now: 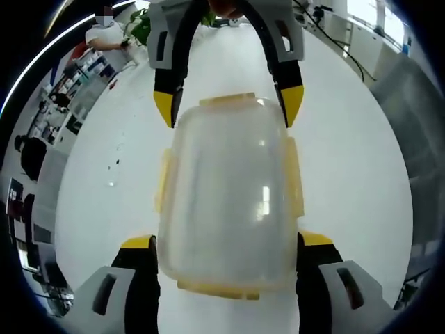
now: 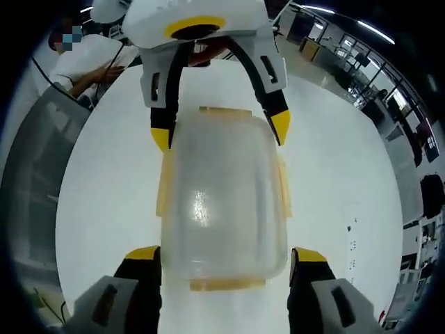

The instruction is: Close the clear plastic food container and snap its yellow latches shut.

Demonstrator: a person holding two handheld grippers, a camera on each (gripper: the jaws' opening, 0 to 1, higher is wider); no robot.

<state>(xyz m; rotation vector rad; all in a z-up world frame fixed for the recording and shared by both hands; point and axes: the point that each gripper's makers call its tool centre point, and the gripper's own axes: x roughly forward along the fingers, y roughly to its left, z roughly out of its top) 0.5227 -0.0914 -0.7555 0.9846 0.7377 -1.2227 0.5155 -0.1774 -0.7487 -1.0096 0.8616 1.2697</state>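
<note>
The clear plastic food container [image 1: 226, 195] lies on the white table with its lid on, and yellow latches [image 1: 297, 177] stick out along all its sides. My left gripper [image 1: 227, 242] is open, its yellow-tipped jaws straddling the container's near end. Opposite it, my right gripper [image 1: 229, 104] straddles the far end. In the right gripper view the same container [image 2: 222, 202] lies between my right gripper's [image 2: 226, 255] wide jaws, and the left gripper [image 2: 221, 131] stands at the far end. Whether any jaw touches the walls is unclear.
The round white table [image 1: 348, 174] spreads out around the container. A person in white [image 2: 83, 59] is at its far edge. Desks and shelves [image 1: 62, 97] and a green plant [image 1: 142, 24] stand beyond it.
</note>
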